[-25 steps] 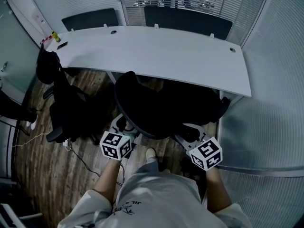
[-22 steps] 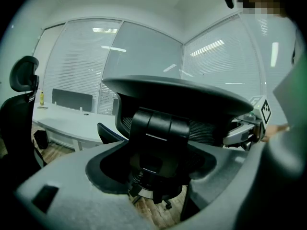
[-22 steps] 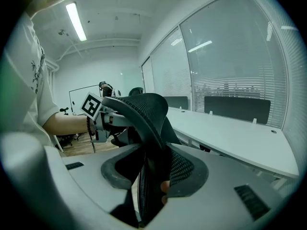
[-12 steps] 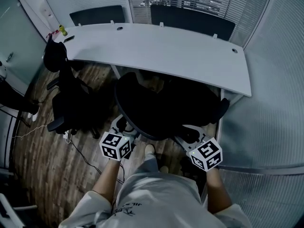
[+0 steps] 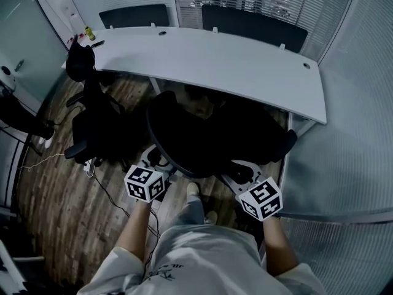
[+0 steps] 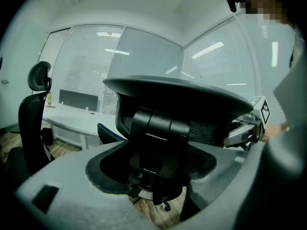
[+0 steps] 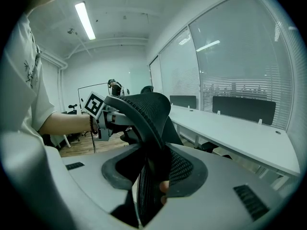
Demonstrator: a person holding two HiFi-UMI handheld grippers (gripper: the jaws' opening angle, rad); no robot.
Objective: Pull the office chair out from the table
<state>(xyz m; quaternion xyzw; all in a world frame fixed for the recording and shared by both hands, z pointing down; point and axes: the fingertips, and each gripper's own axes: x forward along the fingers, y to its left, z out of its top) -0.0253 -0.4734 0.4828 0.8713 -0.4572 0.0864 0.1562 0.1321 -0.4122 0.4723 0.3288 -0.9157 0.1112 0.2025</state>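
Dark wood floor (image 5: pixel 61 220) runs down the left of the head view, and a spare chair (image 5: pixel 92 128) with a headrest stands there, well apart from my work. Coming right, my left gripper (image 5: pixel 157 160) is at the left edge of the office chair (image 5: pixel 202 140) backrest. In its own view the jaws straddle that edge with the black frame filling the gap, so I read it as pinching the backrest. The chair sits in the centre of the frame with its back toward me. Its seat is tucked partly beneath the white table (image 5: pixel 245 60) that curves across the top. Further right, my right gripper (image 5: pixel 241 172) has the opposite edge, and its view shows the mesh standing edge-on between the pads, clamped. So both holds are on, and I judge we're in the pull itself with the chair not yet clear. Next I want an even draw on both sides toward me so the castors roll straight. My shoe (image 5: pixel 193 189) is just behind the base, so I'll need to step back too.
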